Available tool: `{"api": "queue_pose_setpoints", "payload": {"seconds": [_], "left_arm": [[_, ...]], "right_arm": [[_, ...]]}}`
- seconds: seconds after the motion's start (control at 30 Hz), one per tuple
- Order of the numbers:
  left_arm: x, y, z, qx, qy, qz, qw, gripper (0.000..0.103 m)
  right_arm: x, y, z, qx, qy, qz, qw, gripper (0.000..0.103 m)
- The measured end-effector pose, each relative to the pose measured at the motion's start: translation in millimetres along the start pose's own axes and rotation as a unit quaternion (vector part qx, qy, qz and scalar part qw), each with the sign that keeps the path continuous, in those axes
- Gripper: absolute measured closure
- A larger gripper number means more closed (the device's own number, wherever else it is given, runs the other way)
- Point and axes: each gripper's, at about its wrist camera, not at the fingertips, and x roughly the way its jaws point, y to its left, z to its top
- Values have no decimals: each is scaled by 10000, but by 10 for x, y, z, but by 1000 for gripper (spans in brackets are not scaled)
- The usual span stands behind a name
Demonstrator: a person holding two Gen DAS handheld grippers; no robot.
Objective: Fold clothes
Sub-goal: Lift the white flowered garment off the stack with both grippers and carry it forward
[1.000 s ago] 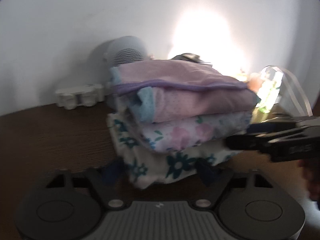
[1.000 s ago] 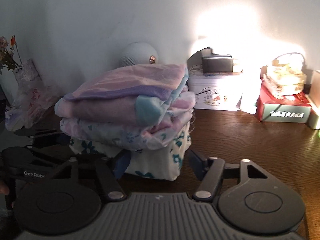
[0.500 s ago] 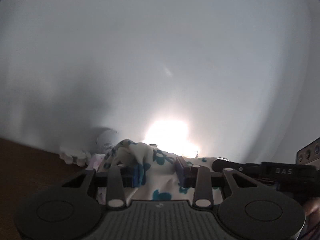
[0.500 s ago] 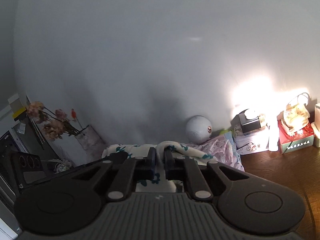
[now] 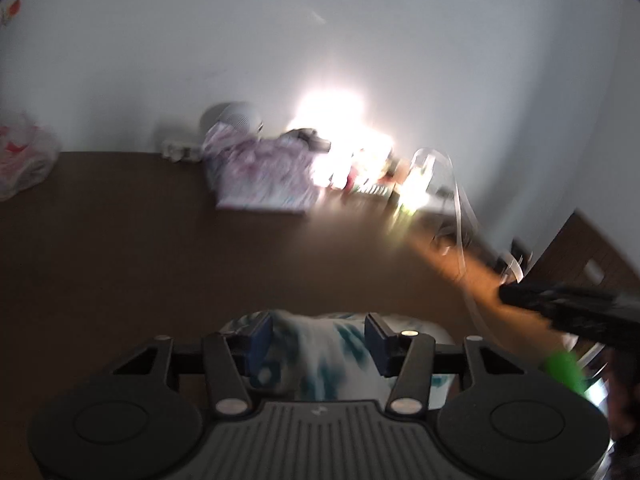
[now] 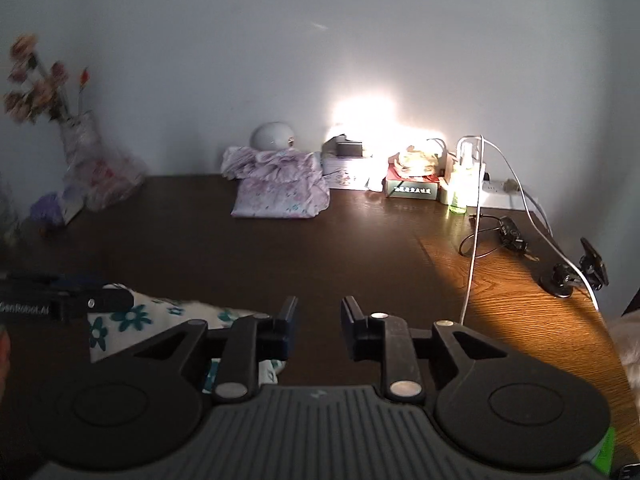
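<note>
Cloth (image 5: 320, 344): seen lower centre, betw. L tongs (image 5: 318, 344), jaws opening, pads not pressing.
R tongs (image 6: 318, 322): opening, nothing between; cloth lies lower left.
Nearer: L.

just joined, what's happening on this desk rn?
A person with two handheld grippers is folding clothes. A white garment with teal flowers lies at the near edge of the dark wooden table. The left gripper straddles it, jaws opening; the right gripper is opening beside it, holding nothing. A pink floral folded pile sits by the wall.
</note>
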Motion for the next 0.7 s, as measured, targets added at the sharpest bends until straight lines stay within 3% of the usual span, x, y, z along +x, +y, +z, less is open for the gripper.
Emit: {"api": "queue_pose_setpoints", "payload": {"seconds": [0.1,0.17,0.27,0.33,0.47,0.53,0.57,0.7], "left_arm": [[-400,-88,-519,721,-270,90,9970,31],[-512,-132,-780,1013,-160,196,9945,31],[-574,-153,-1044,909,91,242,9955,31],[-628,-183,-1151,848,169,138,9962,31],[-643,-377,-1199,1230,92,393,9916,31],[-685,-498,-1180,1530,-126,406,9873,31],[-706,-563,-1203,1690,-224,436,9844,31],[-786,-840,-1360,2377,-648,882,9652,31]], "right_arm": [[-354,180,-513,-726,1,437,9964,65],[-441,331,-816,-1044,184,665,9921,65],[-334,513,-1110,-1237,493,901,9870,61],[-291,630,-1194,-1279,630,844,9862,58],[-176,693,-1256,-1393,608,874,9845,54],[-124,662,-1245,-1260,563,936,9860,69],[-163,626,-1217,-1144,512,997,9871,95],[-332,482,-1104,-675,295,1248,9894,95]]}}
